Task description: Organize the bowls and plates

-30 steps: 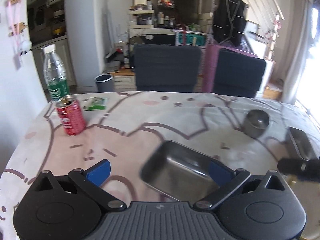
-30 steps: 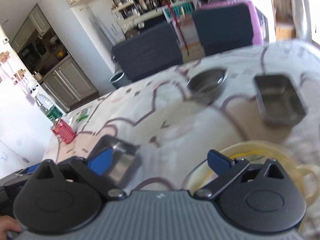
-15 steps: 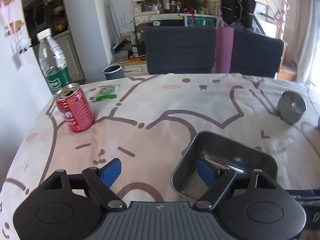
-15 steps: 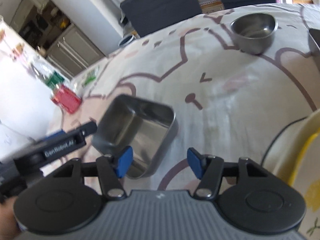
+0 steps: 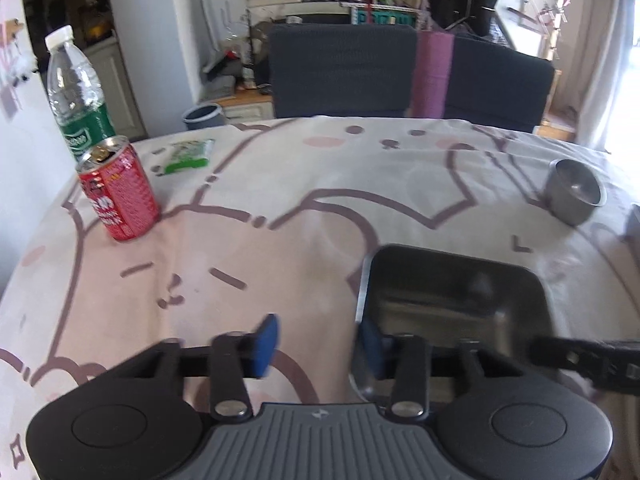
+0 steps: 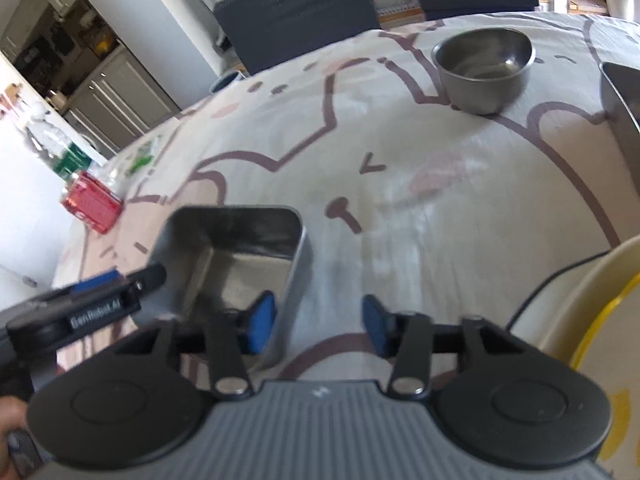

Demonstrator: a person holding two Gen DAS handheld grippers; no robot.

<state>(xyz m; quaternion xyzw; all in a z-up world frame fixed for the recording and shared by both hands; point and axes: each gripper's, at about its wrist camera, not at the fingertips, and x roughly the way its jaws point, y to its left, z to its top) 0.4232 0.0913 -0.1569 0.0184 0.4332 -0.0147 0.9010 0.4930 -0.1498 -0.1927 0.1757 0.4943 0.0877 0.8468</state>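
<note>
1. Behind the counter point(image 5: 320, 184) we see two dark chairs point(image 5: 344, 72), cluttered kitchen shelves and a grey bin point(image 5: 203, 114) on the floor.
2. We see the counter under a pale cloth printed with brown cartoon outlines and pink patches.
3. At its far left stand a clear water bottle point(image 5: 76, 96) with a green label and, just in front of it, an opened red can point(image 5: 118, 190); a small green packet point(image 5: 188, 154) lies near them.
4. Our main task thing, a rectangular steel tray point(image 5: 452, 304), sits on the cloth near the front, right of centre in the left wrist view.
5. Our left gripper point(image 5: 316, 340) straddles the tray's left wall: one blue pad is inside the tray and the other outside over the cloth. Its jaws are closing to a narrow gap, and the pads are not yet pressing the wall (as far as we can tell).
6. Our right gripper point(image 6: 318, 326) straddles the opposite wall of the same tray point(image 6: 240, 256), one pad inside and one outside. It too is closing, with a gap left at the outer pad.
7. From the right wrist view we see the left gripper's black body entering at the lower left, against the tray's other side.
8. A round steel bowl point(image 6: 484, 68) stands well apart toward the far right.
9. A second steel tray point(image 6: 624, 108) is cut off at the right edge.
10. A cream plate point(image 6: 580, 312) with a yellow ring lies at the near right.
</note>
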